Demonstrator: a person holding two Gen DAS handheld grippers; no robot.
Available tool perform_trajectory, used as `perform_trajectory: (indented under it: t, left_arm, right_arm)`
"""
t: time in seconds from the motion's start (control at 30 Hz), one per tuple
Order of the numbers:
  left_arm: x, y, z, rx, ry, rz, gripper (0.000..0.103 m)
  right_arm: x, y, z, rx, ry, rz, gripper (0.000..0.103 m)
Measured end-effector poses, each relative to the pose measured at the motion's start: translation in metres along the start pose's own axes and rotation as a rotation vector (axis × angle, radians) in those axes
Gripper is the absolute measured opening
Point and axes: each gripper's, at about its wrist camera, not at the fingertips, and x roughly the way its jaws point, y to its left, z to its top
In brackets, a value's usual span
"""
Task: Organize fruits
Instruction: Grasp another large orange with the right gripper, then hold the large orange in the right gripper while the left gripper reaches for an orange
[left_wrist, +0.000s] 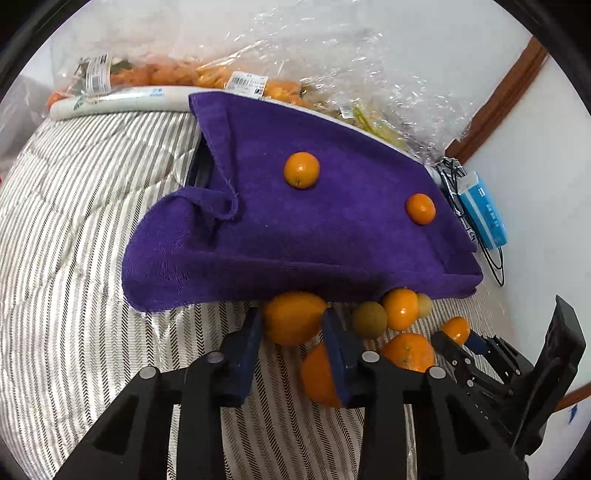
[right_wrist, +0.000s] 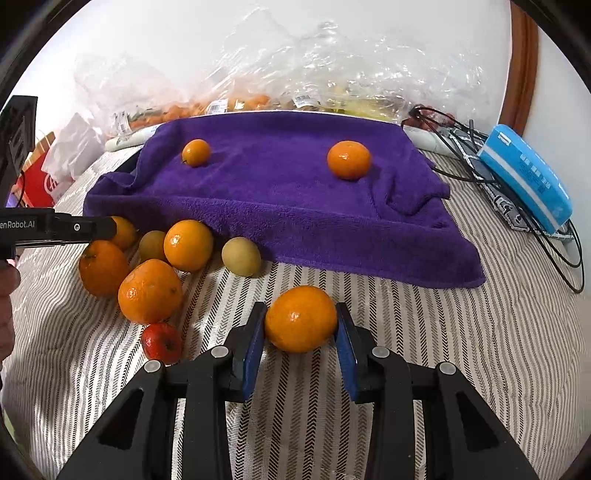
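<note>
Right wrist view, right tool (right_wrist: 300, 325) pinching orange (right_wrist: 300, 318), purple towel (right_wrist: 288, 199) behind, fruit pile (right_wrist: 159, 266) left.

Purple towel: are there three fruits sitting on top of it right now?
No, the purple towel carries only two: a small orange toward its left and a larger orange toward its right.

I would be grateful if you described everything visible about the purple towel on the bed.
The purple towel is a deep violet terry cloth with a soft, fuzzy pile and stitched hems. It is draped over a raised, flat support, forming a platform on the striped bedding, with its front edge hanging down and rumpled folds at both front corners. Two small oranges rest on top, apart from each other. Loose fruit crowds against its front left edge, and clear plastic bags of produce lie behind it.
</note>
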Motion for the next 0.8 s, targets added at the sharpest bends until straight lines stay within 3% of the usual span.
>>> perform_trajectory:
  t: [0.13,0.27,0.4,0.53,0.63,0.8]
  left_arm:
    - [-0.012,0.005,-0.003,0.015,-0.027,0.009,0.018]
    - [-0.019,0.015,-0.004,0.005,-0.029,0.021,0.017]
    - [-0.012,0.020,-0.003,-0.019,0.004,-0.023,0.017]
    - [-0.005,0.012,-0.001,-0.010,0.012,-0.074,0.026]
    - [0.002,0.006,0.001,0.000,0.017,-0.065,0.037]
    - [0.012,0.006,0.004,-0.027,0.029,-0.070,0.045]
  right_arm:
    - [0.000,-0.002,0.000,0.004,0.000,0.005,0.037]
    - [0.000,-0.002,0.000,0.003,0.000,0.005,0.037]
    - [0.000,-0.001,0.000,0.005,0.000,0.007,0.037]
    - [0.000,-0.001,0.000,0.006,0.001,0.010,0.037]
    - [-0.001,0.000,0.000,0.004,0.001,0.011,0.038]
    - [0.000,0.001,0.001,0.003,0.001,0.012,0.039]
